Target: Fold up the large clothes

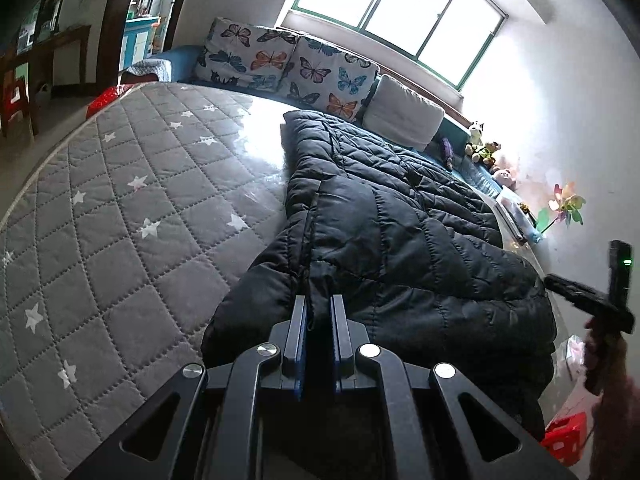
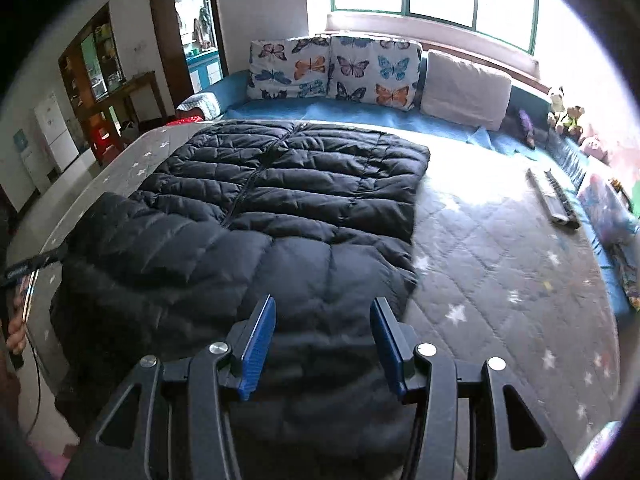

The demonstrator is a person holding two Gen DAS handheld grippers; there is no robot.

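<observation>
A large black quilted puffer jacket (image 1: pixel 400 232) lies on the grey star-patterned mattress (image 1: pixel 120 208), front up, zipper running away from me in the right wrist view (image 2: pixel 280 200). My left gripper (image 1: pixel 319 304) is shut on a fold of the jacket at its near left edge, with fabric pinched between the blue pads. My right gripper (image 2: pixel 323 308) is open and empty, hovering just above the jacket's near end. The right gripper also shows at the right edge of the left wrist view (image 1: pixel 600 300). The left gripper shows at the left edge of the right wrist view (image 2: pixel 24 268).
Butterfly cushions (image 2: pixel 336 70) and a grey pillow (image 2: pixel 464 88) line the blue bed edge under the window. Soft toys (image 2: pixel 564 114) sit at the right corner. A long flat object (image 2: pixel 554 198) lies on the mattress (image 2: pixel 500 272) at right. A red stool (image 1: pixel 566 436) stands beside the bed.
</observation>
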